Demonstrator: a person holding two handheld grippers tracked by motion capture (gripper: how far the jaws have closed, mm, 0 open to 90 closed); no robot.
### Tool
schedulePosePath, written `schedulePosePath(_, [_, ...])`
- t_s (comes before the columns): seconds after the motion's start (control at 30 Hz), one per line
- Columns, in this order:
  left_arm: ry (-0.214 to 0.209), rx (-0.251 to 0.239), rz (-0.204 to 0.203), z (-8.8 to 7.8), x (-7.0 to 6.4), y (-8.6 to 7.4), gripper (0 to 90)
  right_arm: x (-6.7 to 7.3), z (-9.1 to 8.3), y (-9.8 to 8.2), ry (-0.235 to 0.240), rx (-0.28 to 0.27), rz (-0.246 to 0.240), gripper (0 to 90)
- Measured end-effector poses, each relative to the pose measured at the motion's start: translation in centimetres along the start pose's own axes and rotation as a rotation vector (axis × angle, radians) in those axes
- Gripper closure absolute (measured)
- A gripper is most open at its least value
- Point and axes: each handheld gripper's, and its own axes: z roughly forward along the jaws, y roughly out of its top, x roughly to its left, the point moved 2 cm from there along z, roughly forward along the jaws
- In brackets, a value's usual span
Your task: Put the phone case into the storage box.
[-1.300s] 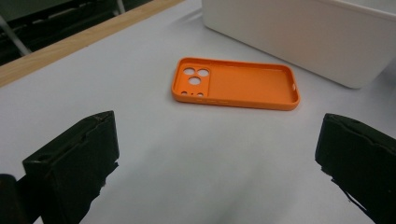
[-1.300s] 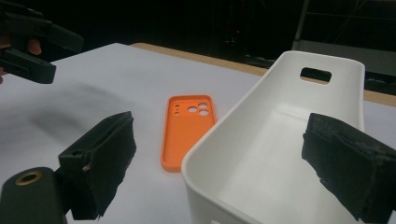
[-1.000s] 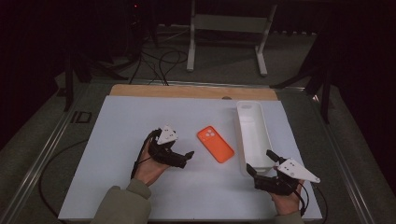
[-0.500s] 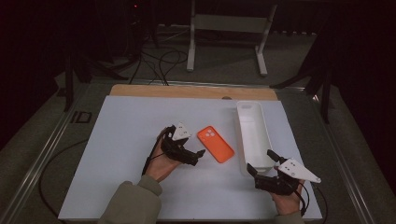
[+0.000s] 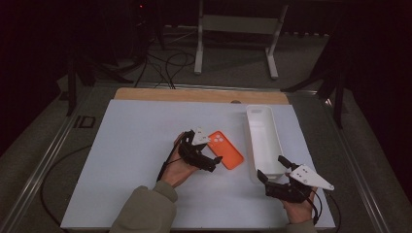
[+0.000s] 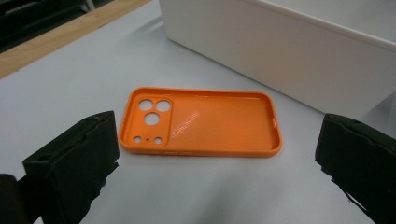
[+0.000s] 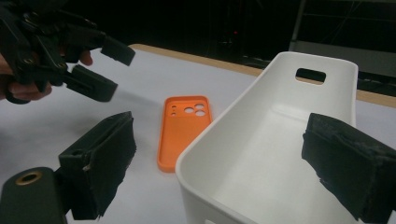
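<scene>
1. Starting at the left gripper (image 6: 205,163): its two black jaws stand wide apart and hold nothing, one at each lower corner of the left gripper view.
2. Between and just ahead of those jaws lies the orange phone case (image 6: 201,122), flat on the white table (image 6: 60,88), open side up, not yet touched by either jaw.
3. Its long axis runs from one jaw toward the other, camera cut-outs toward the left-hand jaw; a closing move would therefore meet the two short ends, by this judgement.
4. Beyond the case, farther from the jaws, stands the white bin (image 6: 299,51), near the case but apart from it.
5. In the high view the left gripper (image 5: 214,154) sits just beside the case (image 5: 226,149), while the right gripper (image 5: 272,170) waits at the bin's near end (image 5: 265,165), jaws spread and empty.
6. The left hand is thus the nearer to the case.
</scene>
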Motion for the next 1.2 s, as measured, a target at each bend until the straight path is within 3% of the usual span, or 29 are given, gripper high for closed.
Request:
schedulePosePath(0.27, [-0.008, 0.012, -0.003, 1.2, -0.4, 0.0, 1.7, 0.0, 0.0, 0.0, -0.003, 0.0, 0.003, 9.2])
schedulePosePath(0.67, [-0.037, 0.073, -0.012, 2.8, -1.4, 0.8, 11.0, -0.1, -0.1, 0.0, -0.004, -0.001, 0.004, 9.2])
schedulePosePath(0.77, [-0.014, 0.087, -0.004, 3.1, -1.6, 1.0, 21.2, -0.2, -0.1, -0.1, -0.005, -0.001, 0.002, 9.2])
schedulePosePath(0.87, [-0.025, 0.098, -0.006, 3.4, -1.8, 1.1, 39.4, -0.2, -0.1, -0.1, -0.006, -0.001, 0.001, 9.2])
schedulePosePath(0.9, [-0.025, 0.098, -0.006, 3.4, -1.8, 1.1, 39.4, -0.2, -0.1, -0.1, -0.006, -0.001, 0.002, 9.2])
schedulePosePath(0.93, [-0.046, 0.119, -0.005, 3.7, -2.0, 1.2, 50.3, -0.2, -0.1, -0.1, -0.007, -0.001, 0.003, 9.2])
schedulePosePath(1.0, [-0.073, 0.134, -0.012, 4.3, -2.3, 1.4, 61.2, -0.2, -0.1, 0.0, -0.007, -0.002, 0.004, 9.2])
schedulePosePath(1.07, [-0.079, 0.141, -0.013, 4.4, -2.3, 1.4, 65.8, -0.2, -0.1, 0.0, -0.007, -0.002, 0.004, 9.2])
schedulePosePath(1.13, [-0.103, 0.152, -0.017, 4.8, -2.4, 1.4, 76.4, -0.2, -0.2, 0.0, -0.011, -0.005, 0.006, 9.2])
schedulePosePath(1.2, [-0.092, 0.171, -0.015, 5.2, -2.4, 1.2, 84.2, -0.3, -0.2, 0.0, -0.013, -0.006, 0.008, 9.2])
